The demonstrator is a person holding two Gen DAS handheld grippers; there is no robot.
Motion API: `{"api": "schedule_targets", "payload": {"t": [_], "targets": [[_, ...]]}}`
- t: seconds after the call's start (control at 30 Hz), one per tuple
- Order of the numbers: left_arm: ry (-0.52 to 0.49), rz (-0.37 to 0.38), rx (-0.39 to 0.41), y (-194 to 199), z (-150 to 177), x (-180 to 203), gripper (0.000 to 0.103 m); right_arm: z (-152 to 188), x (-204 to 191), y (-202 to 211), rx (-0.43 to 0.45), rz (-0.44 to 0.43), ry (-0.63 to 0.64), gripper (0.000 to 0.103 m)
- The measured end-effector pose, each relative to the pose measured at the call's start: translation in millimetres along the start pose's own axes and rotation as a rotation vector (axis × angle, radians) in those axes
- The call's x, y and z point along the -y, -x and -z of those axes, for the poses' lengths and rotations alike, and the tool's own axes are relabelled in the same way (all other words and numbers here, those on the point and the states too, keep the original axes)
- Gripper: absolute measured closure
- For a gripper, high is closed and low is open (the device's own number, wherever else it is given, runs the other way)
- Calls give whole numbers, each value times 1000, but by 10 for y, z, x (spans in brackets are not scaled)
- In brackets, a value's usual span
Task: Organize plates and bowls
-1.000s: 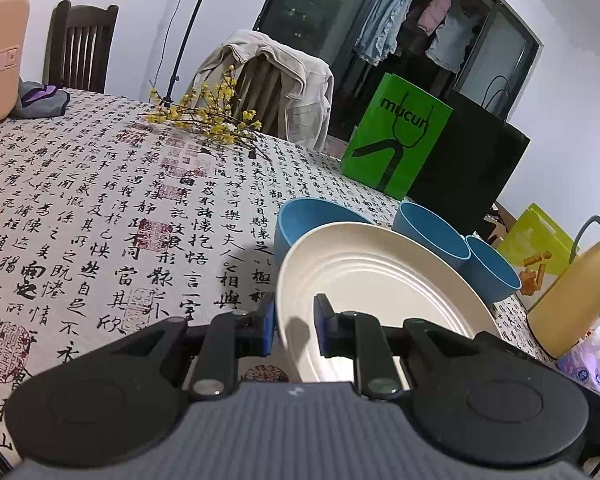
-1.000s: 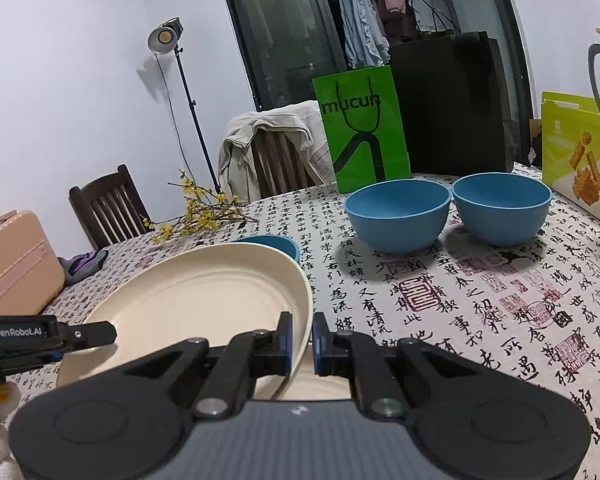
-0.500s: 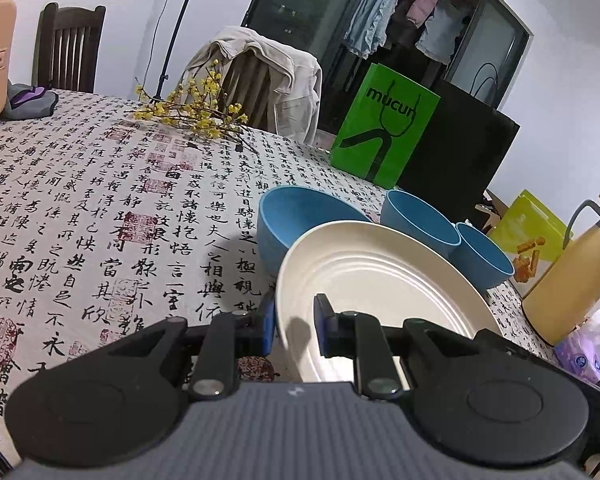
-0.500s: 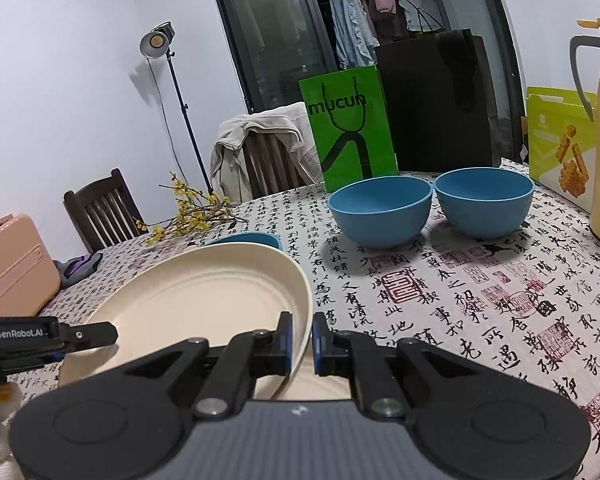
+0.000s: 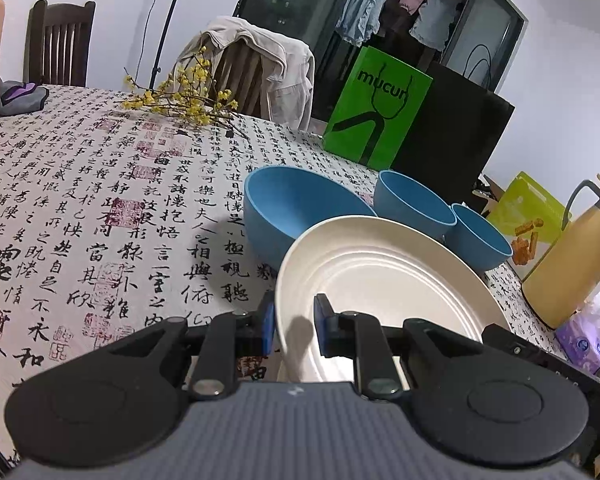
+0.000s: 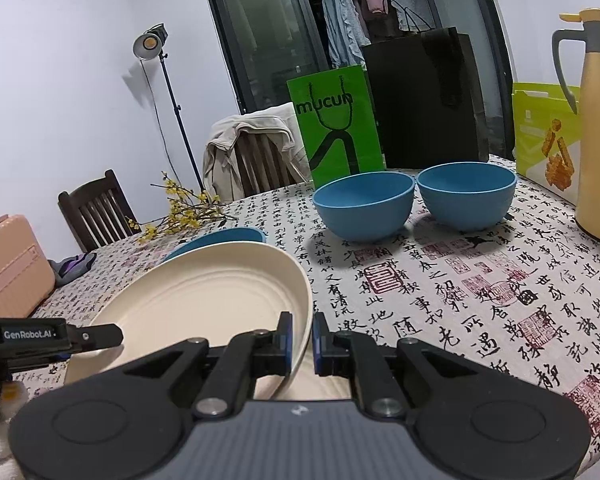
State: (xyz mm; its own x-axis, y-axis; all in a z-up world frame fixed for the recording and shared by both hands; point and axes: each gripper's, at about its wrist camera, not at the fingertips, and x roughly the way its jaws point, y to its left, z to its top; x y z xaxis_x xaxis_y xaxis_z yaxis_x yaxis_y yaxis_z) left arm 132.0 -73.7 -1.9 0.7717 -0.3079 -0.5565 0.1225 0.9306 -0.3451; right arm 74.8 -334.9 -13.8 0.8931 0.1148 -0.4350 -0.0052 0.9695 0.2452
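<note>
Since a second ago the cream plate [image 5: 384, 280] has edged closer to the three blue bowls, which now loom larger in both views. Both tongs still pinch it by opposite rims: the left tongs [image 5: 294, 322] are pressed together on its left rim, the right tongs [image 6: 300, 338] on its right rim, and the plate sits tilted above the desk [image 5: 80, 200] with its calligraphy cloth.

From the left view, the nearest blue bowl [image 5: 296, 210] shows fully, open and empty, just behind the plate's far edge; from the right view only a sliver of its rim peeks over the plate. The left view lines up the middle blue bowl [image 5: 414, 204] and the far blue bowl [image 5: 482, 238] partly behind the plate, while the right view shows those two standing side by side on the cloth, nearly touching, well clear of the plate.

Only the right view catches the other tool's arm, marked GenRobot.AI, reaching the plate's far rim, and the lamp on a stand [image 6: 150, 42]. Both show the green bag [image 5: 376, 106] and the yellow flask [image 5: 576, 256].
</note>
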Motion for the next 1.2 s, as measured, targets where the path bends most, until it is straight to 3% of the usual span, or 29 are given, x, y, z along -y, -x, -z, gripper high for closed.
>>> {"api": "schedule_targets", "payload": {"t": [0.63,1.2], "targets": [[-32,-10,-50,-92,213,72,84,167,111,102,-11,28,-5,93],[-93,-43,-43,-96,368,163,84,294,69,153,-17,77,48,93]]}}
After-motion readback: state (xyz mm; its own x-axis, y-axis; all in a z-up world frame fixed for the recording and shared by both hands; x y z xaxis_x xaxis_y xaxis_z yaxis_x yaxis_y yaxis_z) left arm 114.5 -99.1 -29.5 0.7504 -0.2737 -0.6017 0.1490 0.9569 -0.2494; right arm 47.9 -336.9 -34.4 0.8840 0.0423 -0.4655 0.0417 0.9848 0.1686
